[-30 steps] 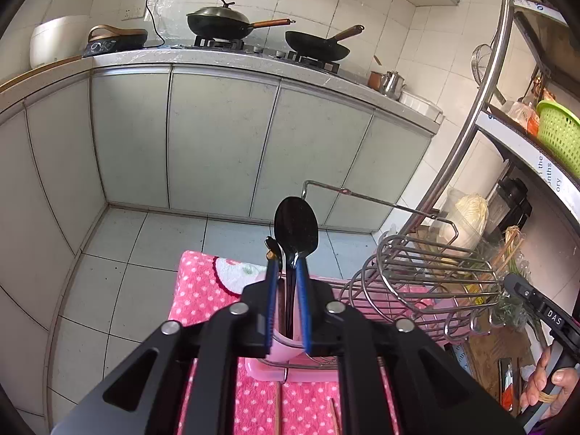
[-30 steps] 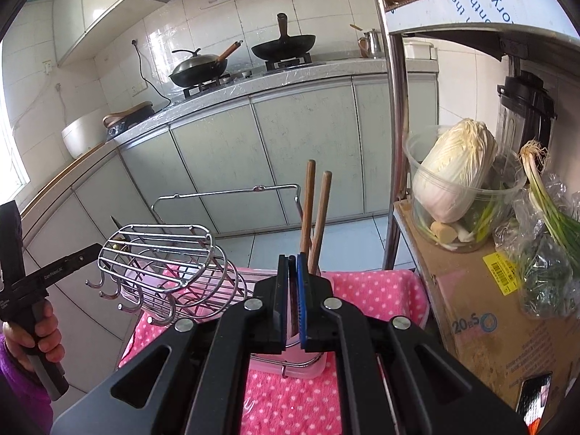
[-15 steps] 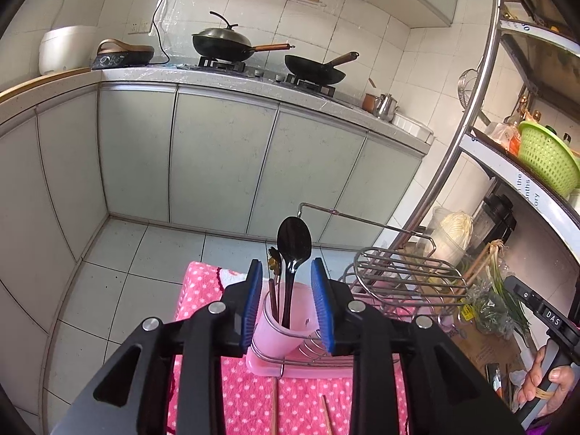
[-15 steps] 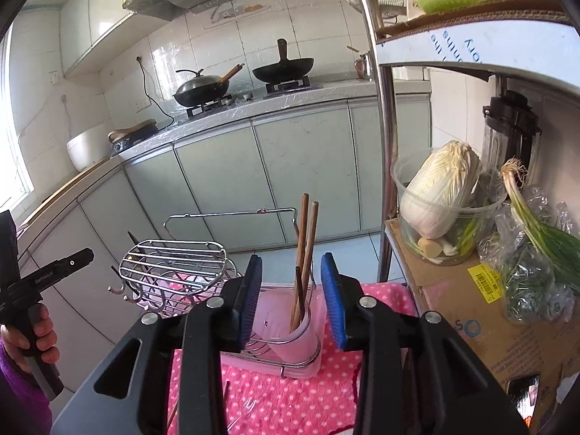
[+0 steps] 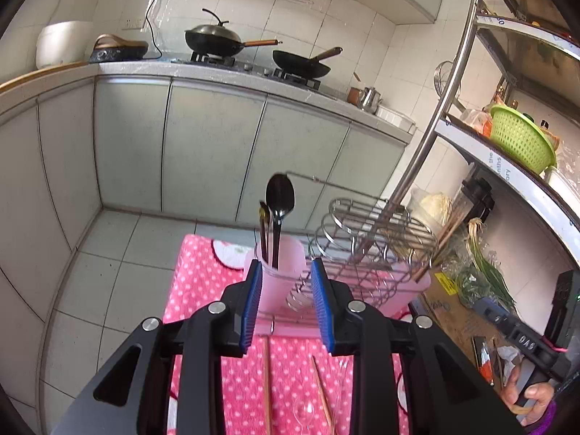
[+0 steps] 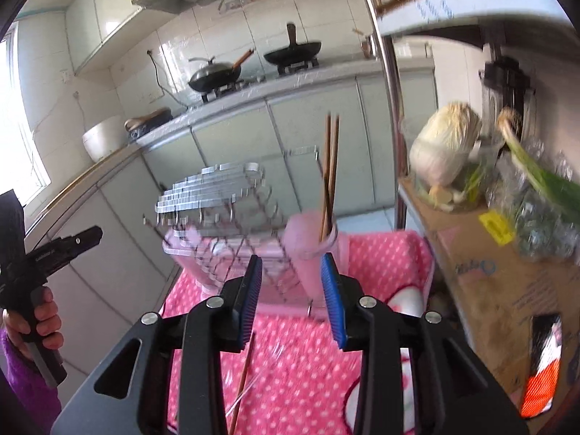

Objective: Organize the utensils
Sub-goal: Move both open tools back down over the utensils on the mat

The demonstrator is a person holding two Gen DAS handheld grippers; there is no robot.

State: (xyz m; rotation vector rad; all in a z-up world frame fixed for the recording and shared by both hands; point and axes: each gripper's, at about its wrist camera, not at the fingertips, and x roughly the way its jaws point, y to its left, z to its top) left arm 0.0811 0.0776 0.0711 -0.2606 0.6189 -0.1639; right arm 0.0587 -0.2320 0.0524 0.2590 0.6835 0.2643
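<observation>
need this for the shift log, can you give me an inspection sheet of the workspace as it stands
surface: pink polka-dot cloth over the work surface, grey tiled floor beyond.
job's things: black spoon upright in the left pink cup; brown chopsticks upright in the right pink cup; loose chopsticks and a clear spoon lying on the cloth.
clutter: wire rack between the cups.
grippers: left claw open, empty; right claw open, empty.
cables: black cord on the wall by the stove.
surroundings: two woks on the stove, cabbage and green basket on metal shelving.
</observation>
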